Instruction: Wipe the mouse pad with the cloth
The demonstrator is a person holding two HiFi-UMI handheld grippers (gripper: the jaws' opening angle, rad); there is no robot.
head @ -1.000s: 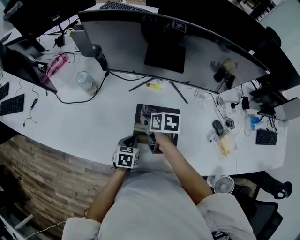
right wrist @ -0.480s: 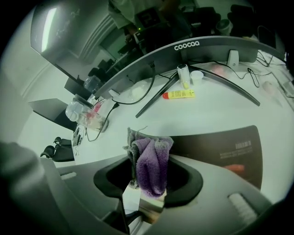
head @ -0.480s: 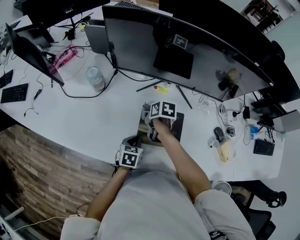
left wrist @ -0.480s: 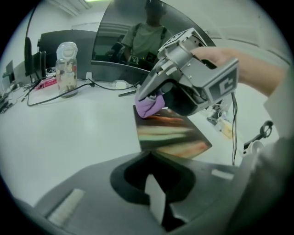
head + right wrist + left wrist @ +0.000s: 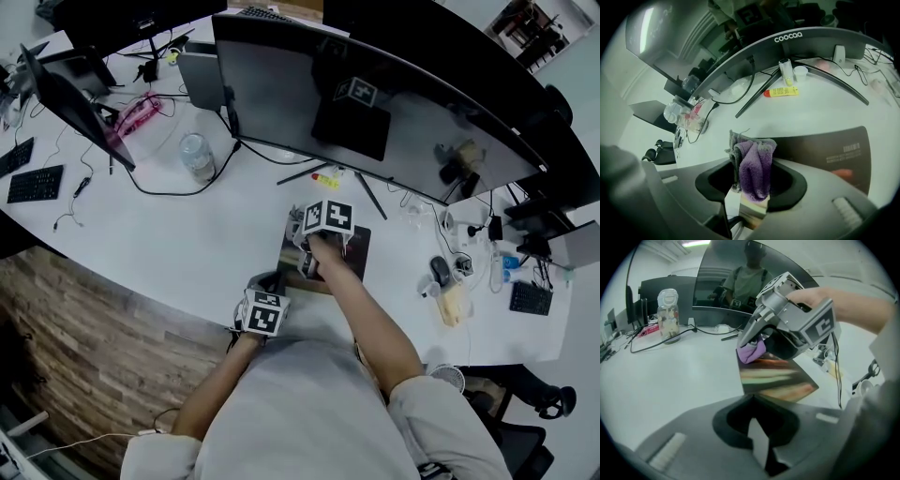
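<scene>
Cloth (image 5: 754, 171) in right hand-held gripper (image 5: 750, 199) over pad (image 5: 820, 145)

Head view looks steeply down; left gripper view and right gripper view, low and close, share the mouse pad (image 5: 778, 380) ahead.

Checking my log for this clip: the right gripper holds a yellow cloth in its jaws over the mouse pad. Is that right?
Not quite. The cloth is purple, not yellow. The rest stands: the right gripper holds it in its jaws over the mouse pad, as the right gripper view shows.
</scene>
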